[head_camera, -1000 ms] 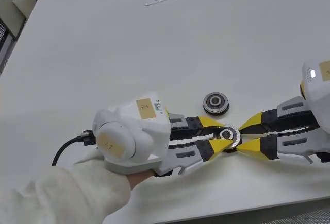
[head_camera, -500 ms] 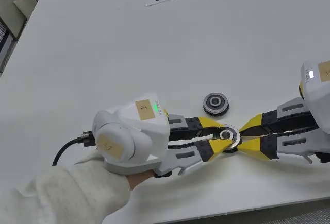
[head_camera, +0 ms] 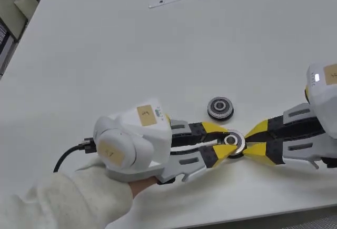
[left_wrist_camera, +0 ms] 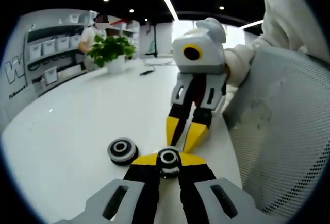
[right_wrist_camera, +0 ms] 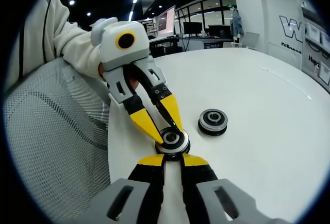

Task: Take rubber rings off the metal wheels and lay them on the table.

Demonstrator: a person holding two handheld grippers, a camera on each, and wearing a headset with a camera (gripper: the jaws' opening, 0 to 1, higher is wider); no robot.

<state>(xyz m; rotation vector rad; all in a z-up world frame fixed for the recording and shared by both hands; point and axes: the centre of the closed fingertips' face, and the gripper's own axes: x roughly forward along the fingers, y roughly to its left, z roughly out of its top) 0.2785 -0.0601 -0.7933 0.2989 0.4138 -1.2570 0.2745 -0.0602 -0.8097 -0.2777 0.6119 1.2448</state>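
Left gripper is clamped across the held wheel, one jaw on each side. Right gripper meets it nose to nose, jaws nearly together, and I read it as nipping the rubber ring at the wheel's near edge. Over the last second almost nothing shifts: the left body dips a touch, both tips stay put and the wheel doesn't budge. So the peel hasn't started, I judge, and no ring lies on the table. The ring looks like a black band seated snug around the shiny hub. Spare wheel sits just beside the meeting tips, ring on, untouched.
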